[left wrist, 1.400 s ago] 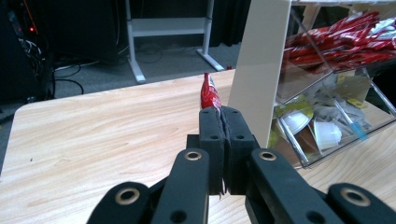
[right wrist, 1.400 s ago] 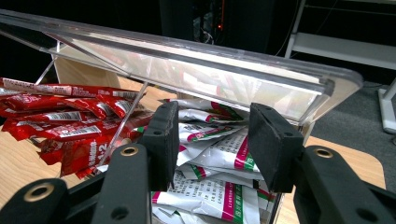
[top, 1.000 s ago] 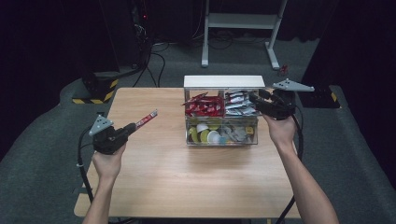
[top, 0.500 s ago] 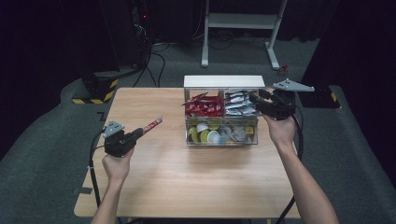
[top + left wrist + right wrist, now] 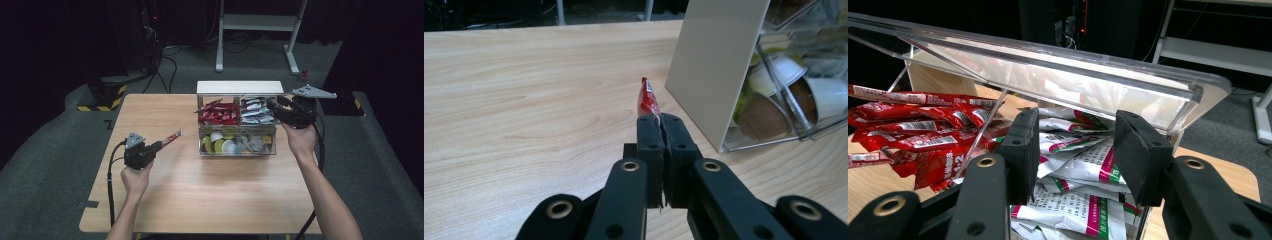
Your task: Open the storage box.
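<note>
A thin red sachet stick juts from my left gripper, which is shut on its near end just over the table's left half. In the left gripper view the sachet points past the closed jaws toward the white side wall of the organiser box. My right gripper hovers at the box's back right compartment. Its jaws stand apart over white sachets, with nothing pressed between them. The raised clear lid runs just above the tips.
The box holds red sachets at back left and round capsules in the front part. The wooden table lies bare around it. A white desk frame and cables stand on the dark floor behind.
My left gripper has sunk and drifted right toward the box, carrying the red sachet. The right gripper has stayed at the box.
</note>
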`<action>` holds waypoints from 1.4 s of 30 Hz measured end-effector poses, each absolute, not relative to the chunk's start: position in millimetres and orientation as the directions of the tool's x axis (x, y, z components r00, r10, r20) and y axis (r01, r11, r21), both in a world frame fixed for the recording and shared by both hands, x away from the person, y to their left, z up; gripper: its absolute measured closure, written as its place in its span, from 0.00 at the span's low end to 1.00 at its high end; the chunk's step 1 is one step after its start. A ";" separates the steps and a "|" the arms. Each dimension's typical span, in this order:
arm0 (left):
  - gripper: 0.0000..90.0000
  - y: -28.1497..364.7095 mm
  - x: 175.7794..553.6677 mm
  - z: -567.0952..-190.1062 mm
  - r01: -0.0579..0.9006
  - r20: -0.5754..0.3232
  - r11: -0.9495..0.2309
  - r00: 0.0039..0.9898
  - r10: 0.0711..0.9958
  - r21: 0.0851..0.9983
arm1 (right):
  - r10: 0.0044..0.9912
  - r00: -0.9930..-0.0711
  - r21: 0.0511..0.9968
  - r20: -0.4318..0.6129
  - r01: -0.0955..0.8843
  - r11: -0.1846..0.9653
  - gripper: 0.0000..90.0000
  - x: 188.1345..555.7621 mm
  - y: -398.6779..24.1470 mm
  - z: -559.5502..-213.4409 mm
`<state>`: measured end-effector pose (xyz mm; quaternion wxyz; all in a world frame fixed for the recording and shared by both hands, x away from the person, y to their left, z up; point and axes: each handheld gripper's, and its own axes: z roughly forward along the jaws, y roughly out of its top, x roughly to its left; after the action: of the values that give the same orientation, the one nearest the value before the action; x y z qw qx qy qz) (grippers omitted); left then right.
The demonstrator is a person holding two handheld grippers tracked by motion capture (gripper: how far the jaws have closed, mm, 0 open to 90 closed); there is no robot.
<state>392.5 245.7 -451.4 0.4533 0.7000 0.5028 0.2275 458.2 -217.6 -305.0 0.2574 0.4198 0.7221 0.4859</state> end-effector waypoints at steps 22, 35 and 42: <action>0.97 236.2 403.4 -476.1 0.538 -0.139 -0.089 0.369 0.919 0.838 | 0.857 -0.513 0.919 0.043 0.356 0.168 0.59 457.8 -215.9 -304.9; 0.96 230.3 407.3 -484.0 0.566 -0.126 -0.121 0.377 0.918 0.816 | 0.856 -0.514 0.918 0.043 0.358 0.169 0.59 457.8 -216.1 -304.7; 0.96 226.0 408.8 -490.2 0.591 -0.117 -0.152 0.393 0.912 0.793 | 0.856 -0.515 0.919 0.046 0.357 0.165 0.59 457.7 -216.3 -305.1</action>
<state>408.8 226.0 -490.2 0.4006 0.7320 0.5132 0.2007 457.7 -216.3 -305.1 0.2550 0.4215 0.7195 0.4895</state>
